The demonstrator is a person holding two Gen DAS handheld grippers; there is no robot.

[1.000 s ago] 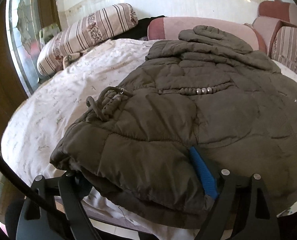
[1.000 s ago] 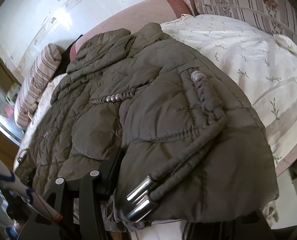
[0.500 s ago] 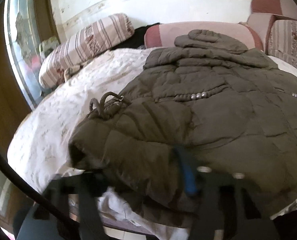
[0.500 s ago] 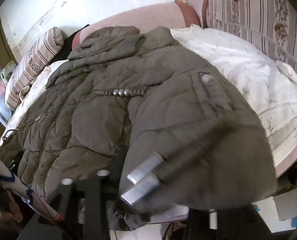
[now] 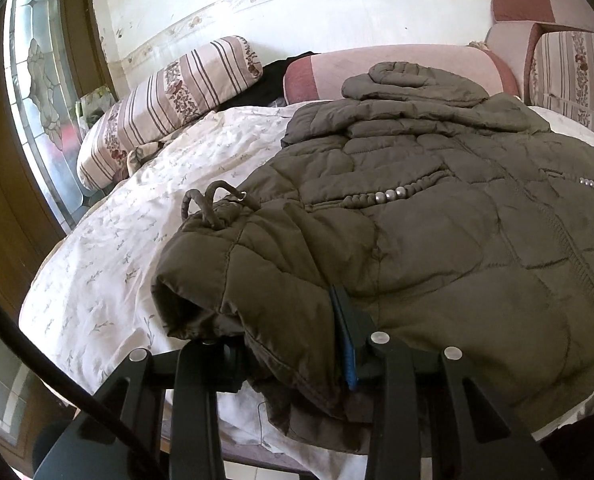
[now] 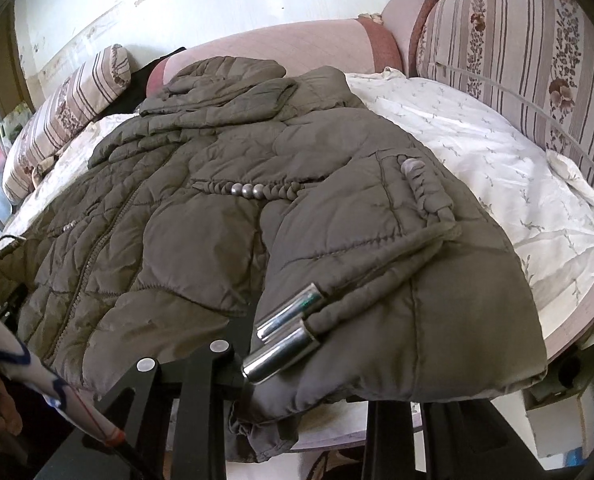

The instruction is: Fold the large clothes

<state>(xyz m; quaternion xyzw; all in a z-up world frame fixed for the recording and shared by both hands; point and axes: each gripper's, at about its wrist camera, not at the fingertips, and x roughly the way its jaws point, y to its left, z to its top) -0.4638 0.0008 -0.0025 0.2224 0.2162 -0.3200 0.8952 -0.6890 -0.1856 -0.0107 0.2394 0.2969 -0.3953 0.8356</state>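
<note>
Olive quilted puffer jacket lying flat on the floral bedsheet, its hem corners pinched by the left gripper and right gripper, whose jaws have just been closing onto the fabric; no brand, label or writing is legible.

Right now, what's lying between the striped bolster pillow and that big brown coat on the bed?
Only bare floral bedsheet. In the left wrist view it separates the striped bolster from the brown coat.
</note>
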